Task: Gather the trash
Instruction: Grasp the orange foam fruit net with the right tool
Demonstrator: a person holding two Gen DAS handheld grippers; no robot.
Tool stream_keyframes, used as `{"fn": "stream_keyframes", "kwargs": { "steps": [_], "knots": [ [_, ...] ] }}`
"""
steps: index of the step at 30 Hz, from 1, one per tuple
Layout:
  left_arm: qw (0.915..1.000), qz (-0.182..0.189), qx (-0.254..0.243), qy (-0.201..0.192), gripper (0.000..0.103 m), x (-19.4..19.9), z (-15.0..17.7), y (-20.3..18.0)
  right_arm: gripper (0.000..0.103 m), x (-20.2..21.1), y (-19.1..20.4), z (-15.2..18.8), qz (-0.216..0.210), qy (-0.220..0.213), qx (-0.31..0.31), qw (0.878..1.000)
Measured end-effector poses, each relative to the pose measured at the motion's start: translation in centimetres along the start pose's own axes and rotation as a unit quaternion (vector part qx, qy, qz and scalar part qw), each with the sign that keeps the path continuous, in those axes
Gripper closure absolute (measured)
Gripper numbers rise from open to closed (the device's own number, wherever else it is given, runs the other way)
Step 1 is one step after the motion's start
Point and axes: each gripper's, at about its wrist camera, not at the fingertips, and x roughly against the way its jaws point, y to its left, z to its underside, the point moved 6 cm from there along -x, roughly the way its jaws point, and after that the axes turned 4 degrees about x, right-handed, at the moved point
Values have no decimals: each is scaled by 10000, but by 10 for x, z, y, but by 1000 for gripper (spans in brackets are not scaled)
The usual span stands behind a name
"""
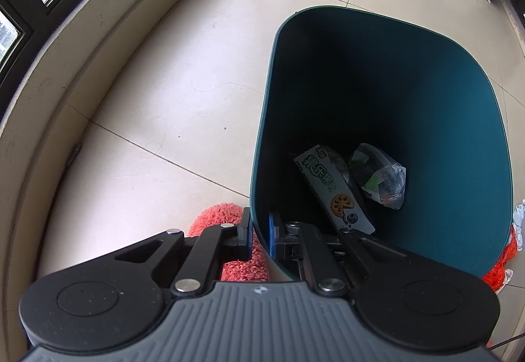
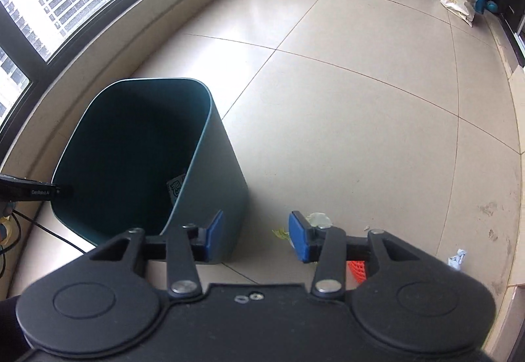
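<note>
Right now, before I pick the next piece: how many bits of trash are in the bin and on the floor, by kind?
Carton in the bin: 1
Clear plastic bag in the bin: 1
Orange mesh on the floor: 1
Crumpled wrappers on the floor: 2
Yellow-green scrap on the floor: 1
Small white fragment on the floor: 1
Total: 7

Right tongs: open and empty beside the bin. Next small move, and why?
Probably lower the right tongs onto the pale crumpled scrap on the beige tiled floor just ahead of the right pad. They are open with nothing between them, loose litter remains, and the left tongs are shut on the dark teal plastic bin's rim, holding it.
</note>
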Motion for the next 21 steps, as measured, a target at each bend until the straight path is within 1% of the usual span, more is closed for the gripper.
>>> {"fn": "stream_keyframes", "kwargs": {
  "steps": [2,3,4,8,9,10,13,15,17,21],
  "knots": [
    [10000,7,6,8,95,0,0,1,52,-3,-20,8,87,34,-146,9998],
    [10000,6,10,17,95,0,0,1,48,-6,-33,14,158,68,-259,9995],
    [10000,2,12,23,95,0,-1,1,42,-11,-44,19,219,102,-365,9990],
    [10000,-29,8,24,95,-1,-1,0,33,-33,-89,42,304,322,-787,9959],
    [10000,-38,5,22,95,-2,-1,-1,25,-43,-102,49,312,397,-914,9945],
    [10000,-50,0,19,95,-1,0,-1,20,-52,-111,55,324,448,-1009,9934],
    [10000,-82,-4,17,95,-2,0,-3,19,-88,-130,72,460,655,-1253,9889],
    [10000,-97,3,19,95,-2,0,-3,19,-111,-141,82,462,737,-1502,9848],
    [9999,-117,5,21,95,-1,0,-4,19,-130,-153,91,504,807,-1772,9796],
    [9999,-171,-24,15,95,-2,1,-6,19,-159,-165,102,553,938,-2115,9713]
  ]
}}
